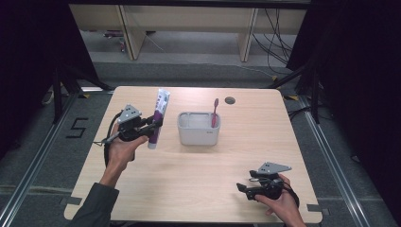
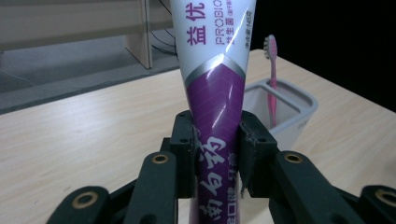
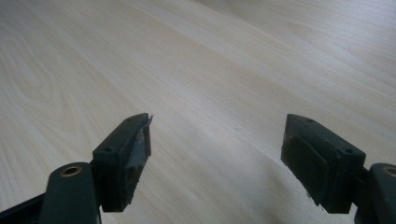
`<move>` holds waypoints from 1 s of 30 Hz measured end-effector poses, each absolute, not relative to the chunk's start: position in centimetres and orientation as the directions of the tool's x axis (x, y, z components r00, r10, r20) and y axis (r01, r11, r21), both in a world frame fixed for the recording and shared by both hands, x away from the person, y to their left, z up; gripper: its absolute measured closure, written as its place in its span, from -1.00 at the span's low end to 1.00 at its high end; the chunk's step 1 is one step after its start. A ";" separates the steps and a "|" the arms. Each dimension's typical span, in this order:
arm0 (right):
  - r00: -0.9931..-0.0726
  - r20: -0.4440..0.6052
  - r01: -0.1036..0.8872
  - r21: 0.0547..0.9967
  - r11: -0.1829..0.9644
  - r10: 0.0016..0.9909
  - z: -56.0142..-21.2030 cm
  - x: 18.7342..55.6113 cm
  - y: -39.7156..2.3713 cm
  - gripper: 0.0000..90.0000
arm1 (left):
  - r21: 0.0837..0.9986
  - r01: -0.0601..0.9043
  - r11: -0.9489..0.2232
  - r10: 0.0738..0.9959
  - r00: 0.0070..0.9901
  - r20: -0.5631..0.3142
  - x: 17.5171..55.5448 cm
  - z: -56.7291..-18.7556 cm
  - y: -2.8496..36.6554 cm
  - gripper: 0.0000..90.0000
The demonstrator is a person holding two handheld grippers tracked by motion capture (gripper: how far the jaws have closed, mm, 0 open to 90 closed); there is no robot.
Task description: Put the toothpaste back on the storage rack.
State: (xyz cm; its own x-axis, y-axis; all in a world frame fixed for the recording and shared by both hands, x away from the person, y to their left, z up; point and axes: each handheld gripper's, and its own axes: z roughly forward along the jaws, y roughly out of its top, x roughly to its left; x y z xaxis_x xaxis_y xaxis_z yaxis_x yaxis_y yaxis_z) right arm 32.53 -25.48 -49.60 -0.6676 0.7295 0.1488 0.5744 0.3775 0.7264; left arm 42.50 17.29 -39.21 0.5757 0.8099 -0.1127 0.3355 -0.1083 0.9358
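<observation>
High view: purple-and-white toothpaste tube (image 1: 157, 118) lifted upright, just left of the grey holder (image 1: 198, 128) with pink toothbrush (image 1: 215, 112), pinched by left gripper (image 1: 152, 126). Right gripper (image 1: 242, 188) near the table's front edge.

Left gripper view: pads (image 2: 187, 154) squeezing tube's lower body; likely light, soft, slick, best gripped low.

Right gripper view: jaws spread, empty.

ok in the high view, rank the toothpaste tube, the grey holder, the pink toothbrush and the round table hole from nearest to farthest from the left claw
1. toothpaste tube: clamped in the left claw, standing nearly upright over the table's left side.
2. grey holder: to the claw's right, mid-table.
3. pink toothbrush: upright in the holder's right end.
4. round table hole: beyond the holder, near the far edge.
</observation>
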 end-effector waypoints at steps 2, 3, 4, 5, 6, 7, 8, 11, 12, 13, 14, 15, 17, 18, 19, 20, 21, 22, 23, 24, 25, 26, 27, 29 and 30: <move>-0.678 0.137 0.560 0.733 0.387 0.722 -49.6 32.6 -25.5 -0.45 | 0.940 0.329 -0.092 0.808 0.576 -0.122 42.7 -38.9 17.0 0.56; -0.675 0.121 0.555 0.733 0.393 0.728 -49.5 32.6 -25.6 -0.45 | 0.944 0.320 -0.082 0.807 0.577 -0.125 42.9 -38.8 16.8 0.56; -0.673 0.126 0.561 0.729 0.393 0.729 -49.5 32.6 -25.5 -0.45 | 0.947 0.314 -0.071 0.808 0.575 -0.130 43.0 -38.6 16.5 0.56; -0.672 0.126 0.562 0.729 0.392 0.729 -49.5 32.6 -25.5 -0.45 | 0.948 0.310 -0.066 0.809 0.573 -0.132 43.1 -38.5 16.4 0.56; -0.672 0.125 0.561 0.729 0.392 0.730 -49.5 32.6 -25.5 -0.45 | 0.949 0.308 -0.062 0.806 0.577 -0.135 43.2 -38.3 16.1 0.56; -0.673 0.126 0.561 0.729 0.392 0.729 -49.5 32.5 -25.5 -0.45 | 0.952 0.302 -0.059 0.805 0.578 -0.133 43.3 -38.2 15.9 0.56; -0.673 0.127 0.561 0.730 0.392 0.728 -49.5 32.5 -25.5 -0.45 | 0.955 0.291 -0.050 0.807 0.576 -0.133 43.4 -38.0 15.6 0.56; -0.677 0.140 0.562 0.732 0.385 0.722 -49.6 32.6 -25.5 -0.45 | 0.957 0.288 -0.028 0.802 0.578 -0.150 43.9 -37.7 14.9 0.56; -0.664 0.153 0.580 0.723 0.376 0.732 -49.5 32.4 -25.4 -0.45 | 0.959 0.284 -0.026 0.802 0.578 -0.149 44.0 -37.6 14.6 0.56; -0.662 0.151 0.579 0.724 0.374 0.734 -49.5 32.4 -25.4 -0.45 | 0.959 0.283 -0.025 0.800 0.580 -0.150 44.1 -37.5 14.4 0.56; -0.667 0.144 0.573 0.727 0.380 0.731 -49.5 32.5 -25.4 -0.45 | 0.959 0.281 -0.020 0.800 0.580 -0.154 44.3 -37.4 14.1 0.56; -0.680 0.136 0.559 0.733 0.389 0.721 -49.6 32.6 -25.5 -0.45 | 0.960 0.280 -0.020 0.799 0.581 -0.153 44.4 -37.4 13.8 0.56; -0.683 0.128 0.554 0.733 0.395 0.719 -49.6 32.7 -25.5 -0.45 | 0.960 0.278 -0.020 0.798 0.583 -0.152 44.6 -37.2 13.2 0.56; -0.685 0.122 0.547 0.737 0.397 0.718 -49.5 32.7 -25.5 -0.45 | 0.961 0.276 -0.023 0.795 0.588 -0.150 44.7 -37.2 12.9 0.56; -0.674 0.141 0.566 0.729 0.384 0.726 -49.5 32.5 -25.4 -0.45 | 0.961 0.277 -0.023 0.794 0.589 -0.150 44.9 -37.1 12.5 0.56; -0.672 0.145 0.570 0.727 0.382 0.726 -49.5 32.5 -25.4 -0.45 | 0.961 0.274 -0.024 0.794 0.590 -0.149 45.0 -37.0 12.2 0.56; -0.672 0.144 0.570 0.727 0.383 0.726 -49.5 32.5 -25.4 -0.45 | 0.962 0.272 -0.023 0.793 0.591 -0.149 45.2 -36.9 11.9 0.56; -0.667 0.150 0.576 0.725 0.378 0.729 -49.5 32.4 -25.3 -0.45 | 0.963 0.271 -0.018 0.791 0.593 -0.152 45.3 -36.8 11.6 0.56; -0.672 0.146 0.569 0.728 0.381 0.726 -49.5 32.5 -25.4 -0.45 | 0.963 0.269 -0.018 0.788 0.596 -0.153 45.5 -36.7 11.3 0.56; -0.662 0.157 0.582 0.724 0.371 0.733 -49.5 32.4 -25.3 -0.45 | 0.964 0.267 -0.013 0.788 0.596 -0.155 45.6 -36.6 10.9 0.56; -0.675 0.142 0.564 0.732 0.383 0.724 -49.5 32.5 -25.4 -0.45 | 0.964 0.267 -0.011 0.789 0.594 -0.156 45.8 -36.5 10.6 0.56; -0.670 0.141 0.568 0.730 0.381 0.729 -49.4 32.5 -25.5 -0.45 | 0.964 0.267 -0.010 0.789 0.594 -0.157 46.0 -36.5 10.3 0.56; -0.672 0.139 0.564 0.733 0.381 0.728 -49.5 32.5 -25.5 -0.45 | 0.964 0.266 -0.008 0.790 0.593 -0.157 46.2 -36.5 10.1 0.56; -0.671 0.150 0.568 0.733 0.374 0.726 -49.5 32.6 -25.4 -0.45 | 0.963 0.270 0.012 0.785 0.594 -0.176 46.6 -36.5 9.6 0.56; -0.673 0.150 0.567 0.734 0.374 0.725 -49.5 32.6 -25.4 -0.45 | 0.961 0.276 0.030 0.780 0.594 -0.195 46.8 -36.6 9.4 0.56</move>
